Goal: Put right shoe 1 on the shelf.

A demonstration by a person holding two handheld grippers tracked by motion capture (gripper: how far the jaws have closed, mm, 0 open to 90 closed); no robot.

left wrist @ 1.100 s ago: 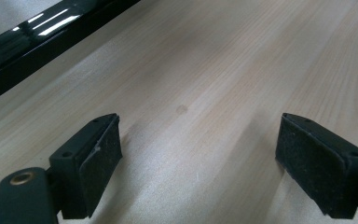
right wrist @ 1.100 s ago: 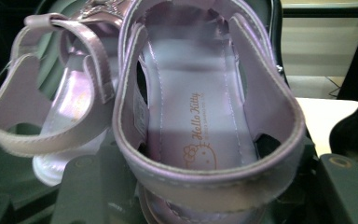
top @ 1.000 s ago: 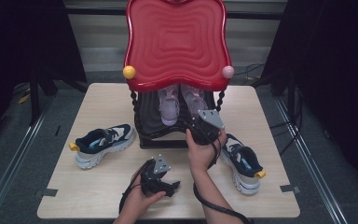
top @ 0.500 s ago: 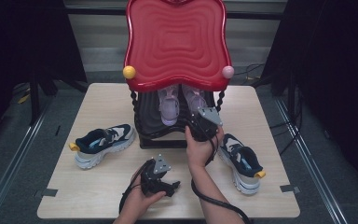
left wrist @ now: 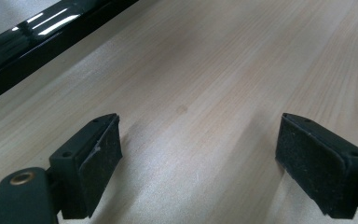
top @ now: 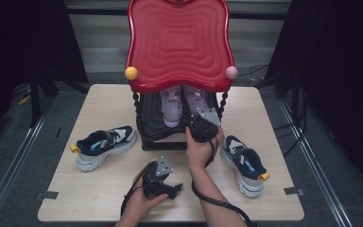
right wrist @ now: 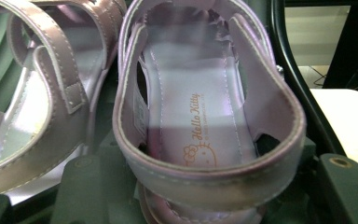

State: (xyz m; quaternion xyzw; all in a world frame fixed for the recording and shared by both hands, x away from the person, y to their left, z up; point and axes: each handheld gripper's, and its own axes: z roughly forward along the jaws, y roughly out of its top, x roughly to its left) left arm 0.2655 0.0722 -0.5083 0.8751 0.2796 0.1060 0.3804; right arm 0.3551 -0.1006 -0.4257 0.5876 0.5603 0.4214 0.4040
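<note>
Right gripper view: right hand-held gripper (right wrist: 205, 196) straddles the lilac sandal (right wrist: 205, 116) heel, grip unconfirmed. Left hand-held gripper (left wrist: 200, 163), at 6 o'clock, open and empty over the tabletop (left wrist: 214, 70).

light wood table (top: 99, 101), black and red shoe rack (top: 179, 71) sitting at 12 o'clock, one navy sneaker (top: 103, 145) over at 9 o'clock, its twin sneaker (top: 245, 163) down around 4 o'clock, both flat on the wood and well apart

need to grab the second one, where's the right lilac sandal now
In the high view, the right lilac sandal sits on the rack's lower shelf beside its mate, just ahead of the right gripper.
</note>
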